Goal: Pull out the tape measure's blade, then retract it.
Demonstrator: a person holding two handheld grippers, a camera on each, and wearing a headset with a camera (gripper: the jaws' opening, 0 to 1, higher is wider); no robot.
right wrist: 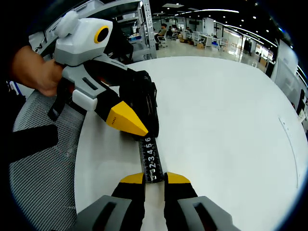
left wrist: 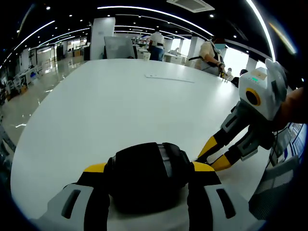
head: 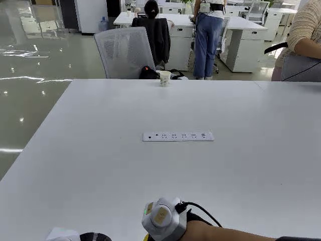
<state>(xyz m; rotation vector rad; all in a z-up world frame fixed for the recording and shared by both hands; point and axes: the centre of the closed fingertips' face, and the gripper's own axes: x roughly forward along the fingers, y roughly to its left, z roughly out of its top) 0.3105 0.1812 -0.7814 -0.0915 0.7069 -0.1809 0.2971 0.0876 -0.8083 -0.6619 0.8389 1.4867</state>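
Observation:
The black tape measure case [left wrist: 147, 180] sits on the white table [left wrist: 110, 101] near its edge, and my left gripper [left wrist: 150, 168] is shut on it. A short length of black blade [right wrist: 149, 156] with white numerals runs out of the case [right wrist: 144, 94]. My right gripper [right wrist: 155, 179] is shut on the blade's tip. In the left gripper view the right gripper [left wrist: 212, 159] reaches in from the right, its yellow tips close to the case. In the right gripper view the left gripper [right wrist: 137, 115] comes in from the upper left. The right gripper's body [head: 165, 221] shows at the bottom of the head view.
A white power strip [head: 178, 136] lies mid-table and a paper cup [head: 164, 78] stands at the far edge. A grey mesh chair [head: 125, 50] is behind the table, with people at desks further back. Another mesh seat [right wrist: 38, 159] is beside the near edge.

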